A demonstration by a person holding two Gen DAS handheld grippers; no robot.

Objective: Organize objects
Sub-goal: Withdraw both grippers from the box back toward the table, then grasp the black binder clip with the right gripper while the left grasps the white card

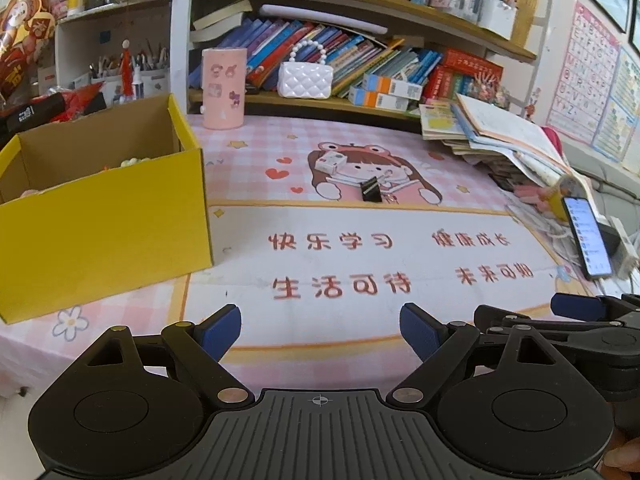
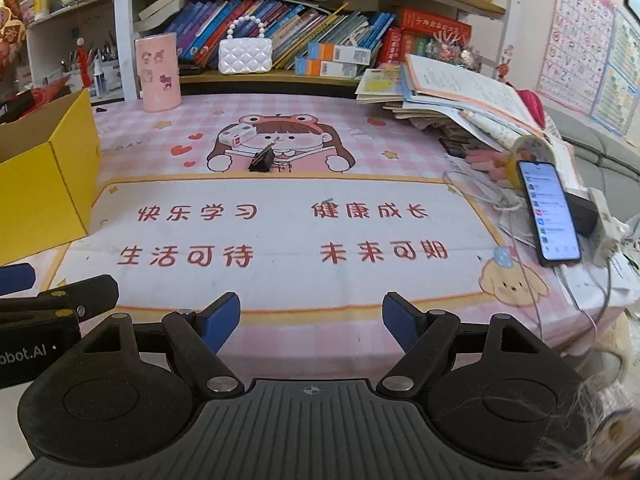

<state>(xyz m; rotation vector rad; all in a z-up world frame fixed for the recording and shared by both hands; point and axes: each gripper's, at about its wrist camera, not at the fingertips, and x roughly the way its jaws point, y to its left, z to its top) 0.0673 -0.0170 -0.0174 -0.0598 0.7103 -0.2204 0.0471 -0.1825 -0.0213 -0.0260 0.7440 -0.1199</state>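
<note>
Both grippers [image 1: 321,330] [image 2: 311,322] released, empty, well short of black binder clip [image 1: 371,190].

Desk contents, by count: one yellow cardboard box [image 1: 104,224], left of frame; one black binder clip [image 1: 371,191] and one small white box [image 1: 330,161], centre; one phone [image 1: 587,238], right; one pink cylindrical holder [image 1: 223,88] and one white quilted handbag [image 1: 305,78], upper centre.

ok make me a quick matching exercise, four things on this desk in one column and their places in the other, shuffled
Things:
1. yellow box
2. black binder clip
3. phone
4. pink cylinder

Places:
A. right edge of the desk, screen lit, cable attached
B. left side of the desk, open top
C. back of the desk, upright, in front of the bookshelf
D. middle of the mat, on the cartoon girl

Pairs: 1-B, 2-D, 3-A, 4-C
</note>
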